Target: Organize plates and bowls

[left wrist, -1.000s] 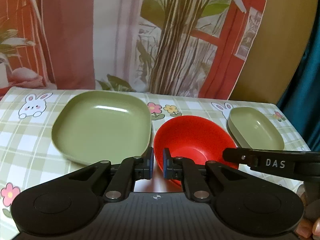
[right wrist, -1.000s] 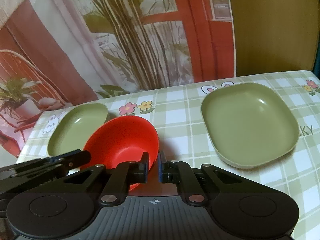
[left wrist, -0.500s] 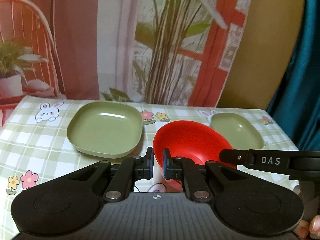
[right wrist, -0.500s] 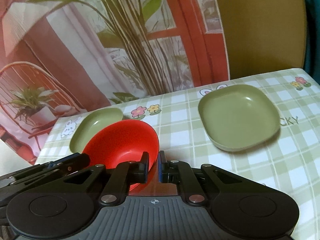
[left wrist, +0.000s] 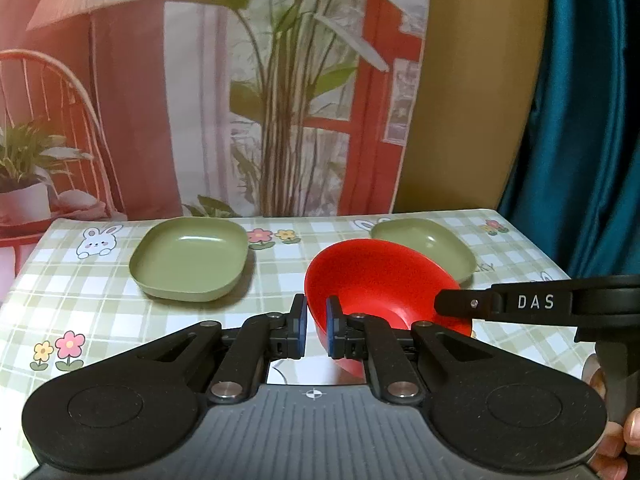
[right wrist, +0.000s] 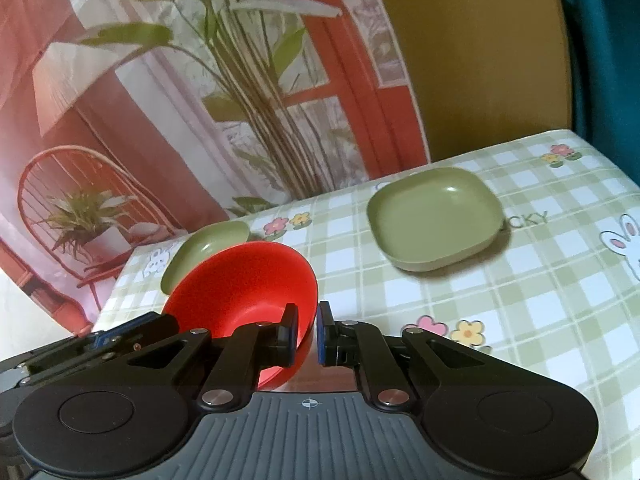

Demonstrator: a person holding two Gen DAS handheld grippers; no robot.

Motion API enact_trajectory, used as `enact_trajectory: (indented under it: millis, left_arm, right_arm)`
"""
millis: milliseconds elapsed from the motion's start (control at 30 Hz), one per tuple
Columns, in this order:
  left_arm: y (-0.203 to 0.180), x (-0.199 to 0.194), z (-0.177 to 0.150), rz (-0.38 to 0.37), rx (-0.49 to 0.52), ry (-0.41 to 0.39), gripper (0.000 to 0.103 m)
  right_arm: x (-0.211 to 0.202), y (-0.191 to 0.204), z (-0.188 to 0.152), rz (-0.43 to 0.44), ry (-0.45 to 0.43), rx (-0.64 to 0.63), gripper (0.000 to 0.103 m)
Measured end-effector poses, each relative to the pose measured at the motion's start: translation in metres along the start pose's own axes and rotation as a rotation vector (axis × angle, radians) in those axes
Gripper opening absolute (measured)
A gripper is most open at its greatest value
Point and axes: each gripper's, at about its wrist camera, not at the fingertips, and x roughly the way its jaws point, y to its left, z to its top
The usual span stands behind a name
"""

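Red bowl [left wrist: 380, 276] lifted higher, table [left wrist: 100, 320] receding.

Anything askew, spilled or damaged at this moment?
Nothing spilled or damaged. The red bowl is tilted, its rim pinched on opposite sides by the left claw and the right claw. Both green plates sit flat and apart on the checked tablecloth.

We pinch the red bowl [left wrist: 380, 280] with both grippers: left gripper [left wrist: 316, 330] and right gripper [right wrist: 307, 334] each clamp opposite rims, pointing downward.
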Motion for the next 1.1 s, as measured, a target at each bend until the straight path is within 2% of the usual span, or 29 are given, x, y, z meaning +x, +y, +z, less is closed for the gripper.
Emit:
enact_trajectory:
  millis: [600,1100]
  left_arm:
    - [-0.057,-0.025,-0.021,-0.08,0.069,0.008,0.011]
    - [-0.088,-0.023,-0.04,-0.126,0.116,0.072,0.012]
  right_arm:
    - [-0.061,-0.058,-0.028,-0.033,-0.043,0.048,0.009]
    - [-0.077,-0.096,-0.047,-0.067,-0.031,0.09,0.01]
